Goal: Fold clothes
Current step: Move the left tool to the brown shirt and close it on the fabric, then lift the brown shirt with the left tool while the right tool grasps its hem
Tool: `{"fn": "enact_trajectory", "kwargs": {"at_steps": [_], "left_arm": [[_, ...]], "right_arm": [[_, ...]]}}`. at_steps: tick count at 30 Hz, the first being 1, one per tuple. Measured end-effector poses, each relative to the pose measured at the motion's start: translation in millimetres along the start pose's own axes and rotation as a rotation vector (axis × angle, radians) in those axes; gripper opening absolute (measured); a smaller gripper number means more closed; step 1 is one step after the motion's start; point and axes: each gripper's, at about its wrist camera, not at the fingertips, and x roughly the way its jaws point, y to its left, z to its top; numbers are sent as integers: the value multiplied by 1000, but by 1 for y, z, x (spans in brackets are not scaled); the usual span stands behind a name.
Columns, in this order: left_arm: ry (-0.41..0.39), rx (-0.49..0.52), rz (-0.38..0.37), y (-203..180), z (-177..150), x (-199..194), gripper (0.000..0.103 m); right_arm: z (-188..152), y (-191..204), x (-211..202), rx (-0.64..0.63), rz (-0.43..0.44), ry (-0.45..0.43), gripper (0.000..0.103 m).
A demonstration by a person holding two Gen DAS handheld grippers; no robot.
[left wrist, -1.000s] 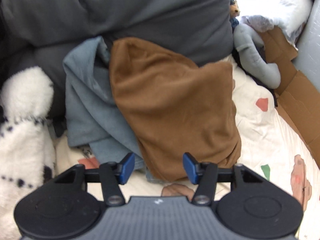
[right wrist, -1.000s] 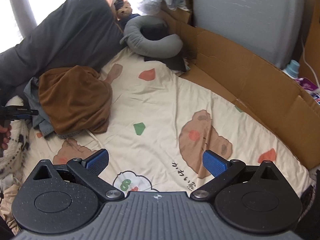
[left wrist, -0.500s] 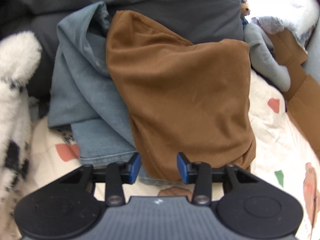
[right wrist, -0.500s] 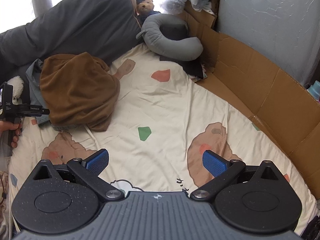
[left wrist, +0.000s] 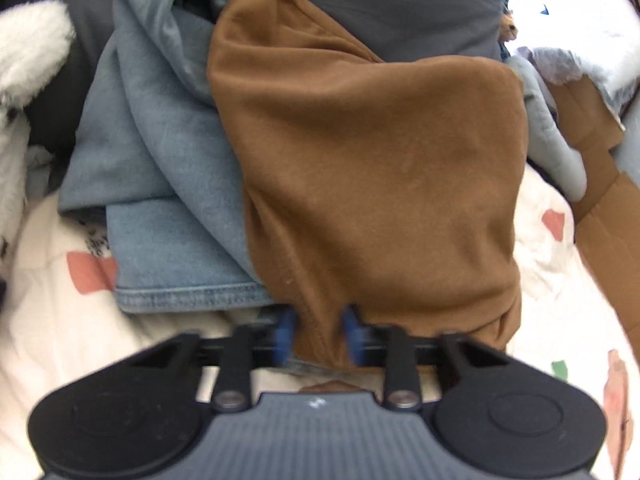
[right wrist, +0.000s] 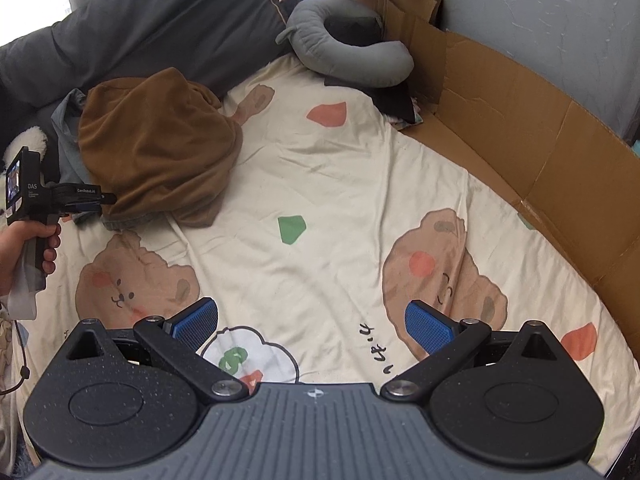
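The left gripper (left wrist: 318, 336) has just been closing, and its blue pads (left wrist: 285, 334) now pinch the near hem of the brown top (left wrist: 372, 168); a fold of that cloth fills the narrow gap between them, where a second ago the jaws stood wide and short of the hem. It has also come down close over the pile, so the garment fills most of its view. The top lies heaped on a blue garment (left wrist: 160, 168) and a strip of denim (left wrist: 192, 292), at the left edge of the bed sheet (right wrist: 360, 184), against the dark pillow (right wrist: 168, 28). In the right wrist view the hand (right wrist: 24, 252) holds that gripper level at the heap's near edge. The right gripper (right wrist: 312, 322) hangs with jaws wide apart and nothing between them, over bare sheet well apart from the clothes, lower than it was. The grasp looks made, so the likely next step is to draw the top off the pile onto the open sheet for spreading. The denim beneath may drag along.
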Motion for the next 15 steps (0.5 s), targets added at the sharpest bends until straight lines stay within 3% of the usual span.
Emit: {"fn": "enact_trajectory", "kwargs": {"at_steps": [9, 15], "left_arm": [[-68, 30, -14, -5, 1, -34, 9], [-111, 84, -76, -15, 5, -69, 7]], "right_arm": [[-6, 9, 8, -24, 20, 13, 102], [-5, 20, 6, -50, 42, 7, 102]]}}
